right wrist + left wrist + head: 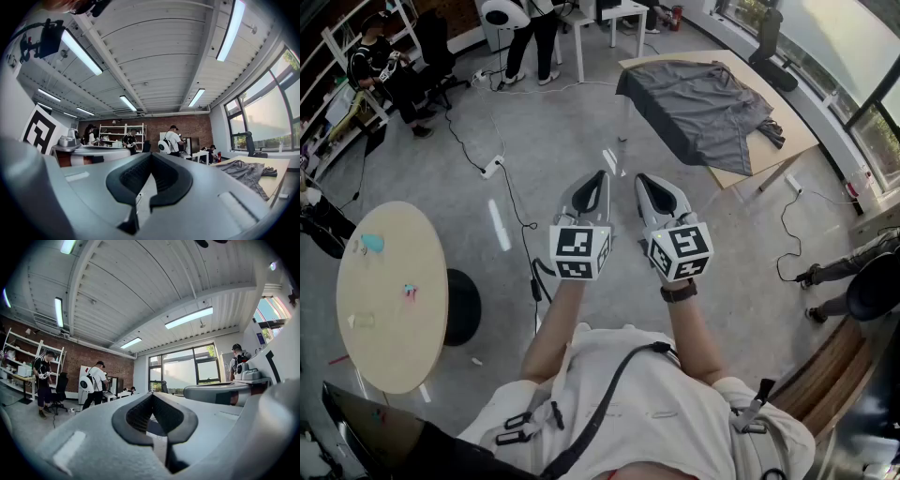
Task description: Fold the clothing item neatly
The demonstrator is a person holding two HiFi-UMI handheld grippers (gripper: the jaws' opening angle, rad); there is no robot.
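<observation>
The grey garment (703,108) lies spread and rumpled on the wooden counter (748,161), covering most of its top, with one edge hanging over the counter's near-left side and a bunched fold toward its right end. In the right gripper view the same garment (246,171) shows on that counter (277,182), off to the right of the jaws. Both tools are held level in the air well short of the counter, over bare floor, side by side and close together. The left tool (601,174) has its jaws closed tip to tip with nothing between them, as its own view confirms (152,395). The right tool (639,177) is likewise closed and empty (151,155). Each carries its marker cube at the back, the left cube (579,251) and the right cube (680,251), farther from the counter than the jaws. Neither tool touches the garment. A round counter (389,309) with a few small items stands well away from the wooden counter, to its lower left in the head view, and a white power strip (492,169) with a black cable lies on the floor between the two.
</observation>
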